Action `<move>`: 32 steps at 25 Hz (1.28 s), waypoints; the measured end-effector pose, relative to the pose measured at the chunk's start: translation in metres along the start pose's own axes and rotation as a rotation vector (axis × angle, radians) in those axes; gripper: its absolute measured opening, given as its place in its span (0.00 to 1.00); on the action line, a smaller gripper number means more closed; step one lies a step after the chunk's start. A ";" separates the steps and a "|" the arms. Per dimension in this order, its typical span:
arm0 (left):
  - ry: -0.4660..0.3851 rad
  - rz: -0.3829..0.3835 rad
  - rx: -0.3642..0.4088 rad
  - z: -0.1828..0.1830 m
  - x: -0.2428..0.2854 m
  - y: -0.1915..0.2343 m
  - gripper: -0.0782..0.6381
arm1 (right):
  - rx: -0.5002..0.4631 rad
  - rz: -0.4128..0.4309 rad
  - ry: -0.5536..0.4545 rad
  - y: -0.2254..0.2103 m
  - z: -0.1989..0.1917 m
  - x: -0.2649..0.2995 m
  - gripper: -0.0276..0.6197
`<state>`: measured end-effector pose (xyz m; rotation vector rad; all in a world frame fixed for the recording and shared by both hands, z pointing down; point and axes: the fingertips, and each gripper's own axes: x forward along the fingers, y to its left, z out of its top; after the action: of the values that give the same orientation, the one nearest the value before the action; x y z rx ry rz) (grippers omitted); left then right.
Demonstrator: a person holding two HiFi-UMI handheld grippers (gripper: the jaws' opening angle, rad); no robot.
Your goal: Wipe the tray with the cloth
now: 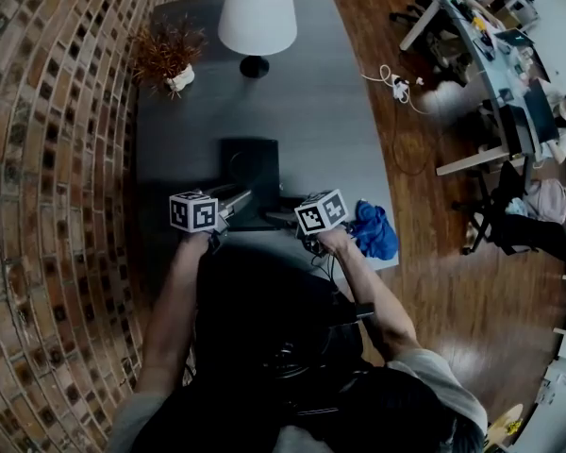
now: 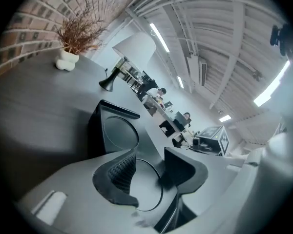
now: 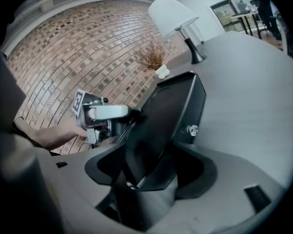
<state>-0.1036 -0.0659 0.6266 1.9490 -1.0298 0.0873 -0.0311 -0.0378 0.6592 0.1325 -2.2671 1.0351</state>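
A black tray (image 1: pixel 250 170) with a round recess lies on the dark grey table (image 1: pixel 311 111), its near edge towards me. My left gripper (image 1: pixel 241 199) is shut on that near edge; in the left gripper view the thin rim runs between the pads of the left gripper (image 2: pixel 151 172), and the tray (image 2: pixel 115 133) stretches away beyond. My right gripper (image 1: pixel 288 217) is at the same edge. In its own view, a tilted corner of the tray (image 3: pixel 171 106) sits between the wide-apart jaws of the right gripper (image 3: pixel 151 172). The blue cloth (image 1: pixel 373 231) lies crumpled on the table, right of the right gripper.
A white-shaded lamp (image 1: pixel 257 17) and a potted dry plant (image 1: pixel 170 59) stand at the table's far end. A curved brick wall (image 1: pixel 47 159) runs along the left. On the wooden floor at right are a cable with a power strip (image 1: pixel 396 85) and office desks (image 1: pixel 495 55).
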 end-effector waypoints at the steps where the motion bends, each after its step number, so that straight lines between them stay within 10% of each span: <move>1: 0.039 -0.024 0.011 0.001 0.002 0.000 0.35 | 0.012 0.008 0.004 0.003 -0.003 0.000 0.50; 5: 0.210 -0.070 0.140 0.000 0.010 0.004 0.32 | 0.023 0.055 0.030 0.022 -0.020 0.004 0.50; 8: 0.119 -0.033 0.093 0.008 -0.010 0.004 0.34 | -0.041 0.066 0.067 0.016 -0.024 -0.003 0.49; 13: -0.399 0.144 -0.313 -0.014 -0.124 0.019 0.45 | -0.268 -0.101 -0.018 -0.040 0.060 -0.048 0.49; 20: -0.448 0.010 -0.766 -0.084 -0.118 -0.002 0.55 | -0.471 -0.099 0.235 -0.084 0.130 0.004 0.55; 24: -0.426 -0.011 -0.718 -0.077 -0.083 0.005 0.58 | -0.425 0.023 0.381 -0.082 0.105 0.027 0.51; 32: -0.575 0.113 -0.635 -0.022 -0.084 0.051 0.63 | -0.262 0.002 0.169 -0.090 0.095 0.000 0.50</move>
<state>-0.1863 -0.0097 0.6375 1.3452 -1.3300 -0.6933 -0.0490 -0.1671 0.6703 -0.0653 -2.2230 0.7130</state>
